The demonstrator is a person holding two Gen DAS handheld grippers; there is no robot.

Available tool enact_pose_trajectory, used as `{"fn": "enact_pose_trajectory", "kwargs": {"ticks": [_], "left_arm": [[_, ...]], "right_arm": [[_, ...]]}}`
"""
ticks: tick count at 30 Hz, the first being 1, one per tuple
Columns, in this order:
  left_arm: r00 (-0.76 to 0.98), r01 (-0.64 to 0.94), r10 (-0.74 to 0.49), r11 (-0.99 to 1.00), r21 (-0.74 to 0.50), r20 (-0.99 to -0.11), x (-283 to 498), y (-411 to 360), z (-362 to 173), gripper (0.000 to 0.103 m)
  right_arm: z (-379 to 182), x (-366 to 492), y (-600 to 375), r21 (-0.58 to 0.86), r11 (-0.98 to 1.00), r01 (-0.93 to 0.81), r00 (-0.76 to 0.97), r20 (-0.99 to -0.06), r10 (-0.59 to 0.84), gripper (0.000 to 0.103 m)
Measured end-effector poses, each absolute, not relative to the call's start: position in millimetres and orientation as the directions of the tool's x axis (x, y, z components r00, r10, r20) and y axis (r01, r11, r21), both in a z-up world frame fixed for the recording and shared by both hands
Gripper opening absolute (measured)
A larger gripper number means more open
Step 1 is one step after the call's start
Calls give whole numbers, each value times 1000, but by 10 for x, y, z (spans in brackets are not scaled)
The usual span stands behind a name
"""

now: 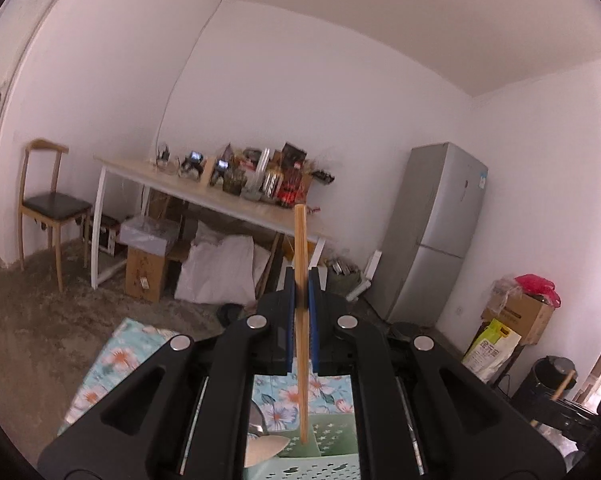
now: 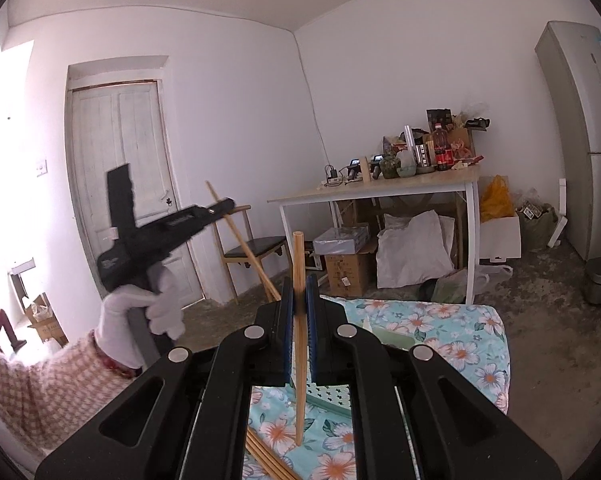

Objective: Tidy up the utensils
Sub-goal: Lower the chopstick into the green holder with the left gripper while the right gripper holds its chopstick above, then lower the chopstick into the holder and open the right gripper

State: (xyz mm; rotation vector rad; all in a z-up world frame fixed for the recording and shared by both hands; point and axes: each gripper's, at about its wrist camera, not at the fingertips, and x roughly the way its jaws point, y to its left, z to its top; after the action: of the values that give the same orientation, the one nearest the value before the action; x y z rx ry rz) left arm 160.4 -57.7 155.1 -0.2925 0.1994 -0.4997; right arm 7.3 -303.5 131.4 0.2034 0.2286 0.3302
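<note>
My left gripper (image 1: 301, 286) is shut on a wooden chopstick (image 1: 301, 264) held upright; its lower end hangs over a green perforated basket (image 1: 332, 436). A spoon (image 1: 256, 420) lies at the basket's left. My right gripper (image 2: 299, 294) is shut on another wooden chopstick (image 2: 299, 280), also upright, above the floral cloth (image 2: 452, 328). Several loose chopsticks (image 2: 266, 458) lie on the cloth below it. The left gripper also shows in the right wrist view (image 2: 224, 206), raised at left with its chopstick (image 2: 244, 246), held by a white-gloved hand (image 2: 140, 316).
The floral cloth (image 1: 112, 364) covers the work surface. A pale basket corner (image 2: 328, 394) sits beyond the right fingers. Behind stand a cluttered white table (image 1: 204, 192), a wooden chair (image 1: 48, 204), a grey fridge (image 1: 436, 232), boxes and bags on the floor, and a door (image 2: 120, 160).
</note>
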Motion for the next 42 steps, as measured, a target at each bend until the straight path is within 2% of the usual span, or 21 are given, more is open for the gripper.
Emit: {"fn": "enact_pose_trajectory", "kwargs": {"ticks": [5,8,15,19,22,23,24,27,35,42], "left_arm": [[866,431,-480,858,-278,-140,1698,-712,1441,5],[860,433,-490,850,-302,-145,1736,-708,1428,5],[833,504,-548,808,-305,-75,1627,-815,1575,5],[819,512,-563,803,-307,-108,1725,-993,1457,5],[805,492,-562,811,-317,-188,1881,-1113,1239,6],[782,488,-575,805,-336,-241,1955,-1138,1154,9],[768,485,-583,800,-355,-266,1986,-1130,1107,18],[768,470,-584,793,-387,-263,1942,-1011,1050,37],[811,454,-545,817,-357,-215,1534,-543,1147,56],[832,413,-475,876,-250,-288,1079,-170,863,75]], "right_arm": [[1286,98,-3093,247,925,-289,920,-193,340,6],[1268,73,-3101,253,924,-287,920,-195,339,6],[1289,21,-3110,256,924,-284,923,-189,336,6],[1283,6,-3106,255,926,-277,924,-193,330,6],[1288,6,-3100,250,930,-270,925,-202,323,6],[1293,-4,-3100,246,932,-265,926,-204,317,6],[1299,-8,-3100,244,933,-263,927,-204,315,6],[1333,-16,-3097,240,937,-255,930,-204,305,6],[1500,39,-2985,208,944,-256,936,-192,296,6],[1822,133,-2907,173,947,-272,943,-149,298,6]]}}
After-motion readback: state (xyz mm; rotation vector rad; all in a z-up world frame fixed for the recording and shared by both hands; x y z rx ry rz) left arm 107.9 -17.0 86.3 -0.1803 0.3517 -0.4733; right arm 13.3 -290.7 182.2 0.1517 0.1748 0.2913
